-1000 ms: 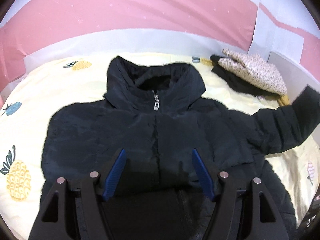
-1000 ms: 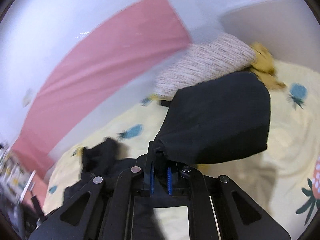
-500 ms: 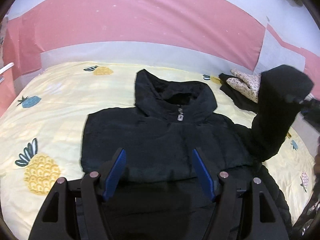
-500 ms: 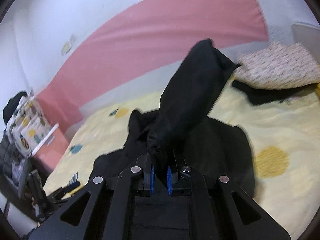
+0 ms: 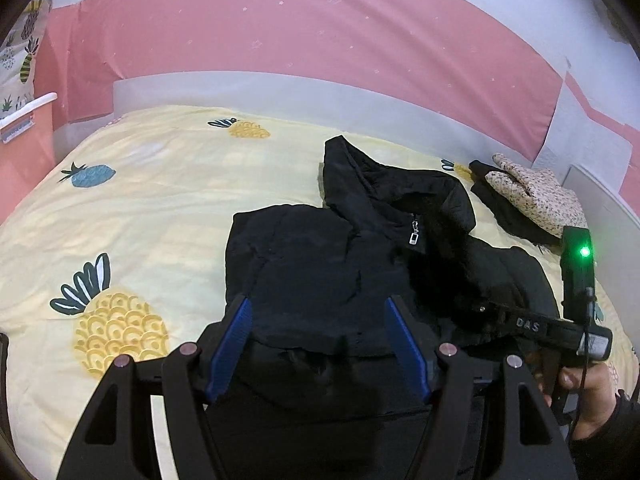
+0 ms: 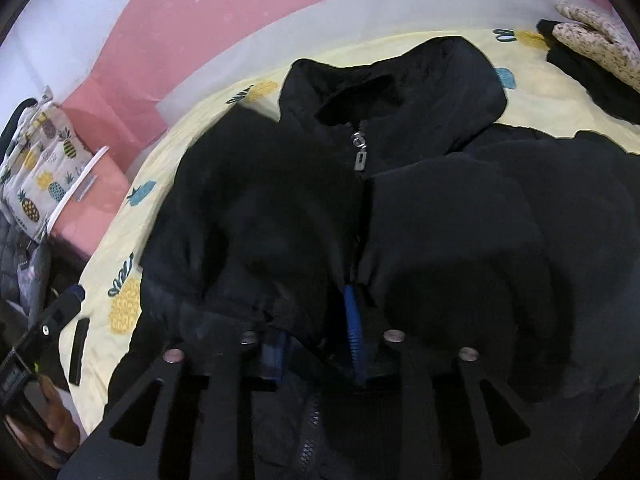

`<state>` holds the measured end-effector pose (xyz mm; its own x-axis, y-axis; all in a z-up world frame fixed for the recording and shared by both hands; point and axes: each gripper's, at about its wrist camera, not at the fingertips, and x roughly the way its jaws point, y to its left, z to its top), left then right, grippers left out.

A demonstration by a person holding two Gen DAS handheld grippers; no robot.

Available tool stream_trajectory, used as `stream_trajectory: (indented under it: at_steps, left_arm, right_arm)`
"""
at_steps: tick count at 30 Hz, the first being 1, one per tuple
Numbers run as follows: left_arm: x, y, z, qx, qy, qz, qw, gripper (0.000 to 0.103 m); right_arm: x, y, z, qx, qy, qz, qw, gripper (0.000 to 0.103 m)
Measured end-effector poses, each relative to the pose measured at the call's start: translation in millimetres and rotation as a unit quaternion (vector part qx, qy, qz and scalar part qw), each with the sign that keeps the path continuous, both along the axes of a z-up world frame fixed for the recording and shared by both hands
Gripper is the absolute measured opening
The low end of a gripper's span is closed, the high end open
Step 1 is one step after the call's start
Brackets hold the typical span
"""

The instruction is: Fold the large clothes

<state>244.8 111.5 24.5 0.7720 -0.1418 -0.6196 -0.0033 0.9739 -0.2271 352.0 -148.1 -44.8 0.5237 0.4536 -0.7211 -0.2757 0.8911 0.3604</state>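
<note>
A black hooded puffer jacket lies face up on the bed, zipper pull at the collar, both sleeves folded across its chest. My left gripper is open and empty above the jacket's lower front. My right gripper sits low on the jacket, its blue pads parted, the sleeve cuff lying loose between and over them. In the left wrist view the right gripper's body shows at the right edge, held by a hand.
The bed has a yellow pineapple-print cover. Folded clothes, a speckled knit on dark fabric, lie at the far right corner. A pink padded wall runs behind. A pineapple-print bag stands beside the bed at left.
My right gripper carried the right sleeve up and across, laid it on the jacket's chest and opened. The left gripper pulled back and stayed open.
</note>
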Motion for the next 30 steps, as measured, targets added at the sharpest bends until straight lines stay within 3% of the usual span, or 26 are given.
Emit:
stream_trajectory:
  at_steps: [2,10,14,19,20,21,22,24,27,30]
  left_arm:
    - [1.6,-0.9,0.6,-0.005,0.001,-0.001,1.0,0.07]
    - [26.3,-32.5,-0.2,-0.039,0.022,-0.05,0.9978,0.08]
    - [56.3,-55.9,-21.2,-0.042,0.062,-0.071,0.9947,0.081]
    - [88.1,-73.9,-53.4,-0.04,0.105,-0.072,0.991,0.08]
    - [89.4,-76.4,-55.7,-0.042,0.103,-0.075,0.9909,0.063]
    - [89.6,-79.3,-55.9,-0.042,0.098,-0.083,0.9908,0.031]
    - [87.8,-81.8,-53.3,-0.032,0.092,-0.082,0.9919,0.017]
    - [79.0,-82.9,-41.0,-0.012,0.059,-0.076,0.9953,0.008]
    - [74.8,-76.7,-30.9,0.014,0.033,-0.06,0.9975,0.008]
    - [81.6,-64.5,-44.8,0.019,0.054,-0.041,0.9975,0.008]
  right_arm:
    - [-4.6,0.6,6.5,0.009,-0.006,0.015,1.0,0.048]
    - [-37.6,-42.9,55.5,0.046,-0.063,0.035,0.996,0.048]
    - [-42.0,-90.4,63.7,0.024,-0.085,-0.023,0.996,0.048]
    - [-44.3,-171.1,59.6,0.009,-0.08,-0.128,0.988,0.048]
    - [-45.2,-185.8,58.7,0.009,-0.081,-0.147,0.986,0.048]
    - [-44.2,-194.8,58.7,0.008,-0.081,-0.16,0.984,0.048]
    - [-44.5,-208.6,58.7,0.011,-0.083,-0.177,0.981,0.048]
    - [-43.3,-221.1,62.0,0.01,-0.088,-0.194,0.977,0.029]
    - [-37.4,-221.0,62.8,0.003,-0.092,-0.197,0.976,0.026]
    - [-26.2,-201.5,51.6,-0.012,-0.083,-0.169,0.982,0.024]
